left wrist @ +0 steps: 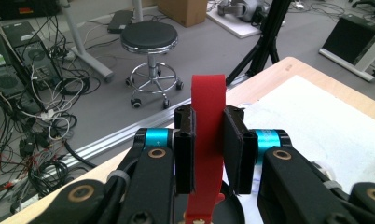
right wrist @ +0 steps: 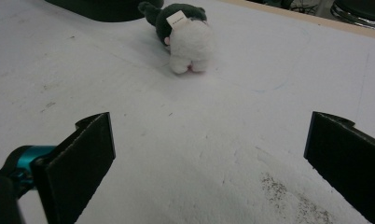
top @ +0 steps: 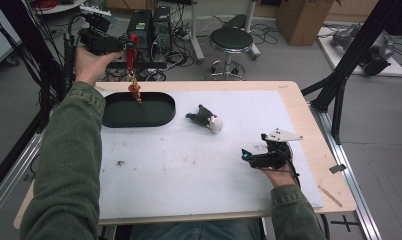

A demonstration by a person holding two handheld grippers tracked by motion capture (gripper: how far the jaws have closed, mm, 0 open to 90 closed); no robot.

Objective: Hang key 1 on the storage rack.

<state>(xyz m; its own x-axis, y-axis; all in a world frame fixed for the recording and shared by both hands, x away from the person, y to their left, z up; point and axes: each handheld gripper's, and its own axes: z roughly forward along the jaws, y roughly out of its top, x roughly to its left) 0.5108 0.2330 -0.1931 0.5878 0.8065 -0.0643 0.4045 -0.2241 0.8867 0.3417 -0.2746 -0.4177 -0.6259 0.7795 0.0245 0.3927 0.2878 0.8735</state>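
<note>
My left gripper point(top: 128, 46) is raised above the far left of the table, shut on a red strap point(top: 133, 55) from which a small red and gold charm point(top: 136, 91) dangles over the black oval tray point(top: 114, 115). In the left gripper view the red strap point(left wrist: 207, 140) runs up between the two pads, pinched tight. A small dark green and white plush toy point(top: 206, 118) lies on the white mat mid-table. My right gripper point(top: 253, 148) rests low at the right, open, with the plush toy point(right wrist: 185, 32) well ahead of its jaws.
The white mat point(top: 189, 165) covers the wooden table point(top: 309, 145). A black stool point(top: 231, 40), computer boxes and tangled cables sit on the floor beyond the far edge. A black frame post point(top: 339, 85) stands at the right.
</note>
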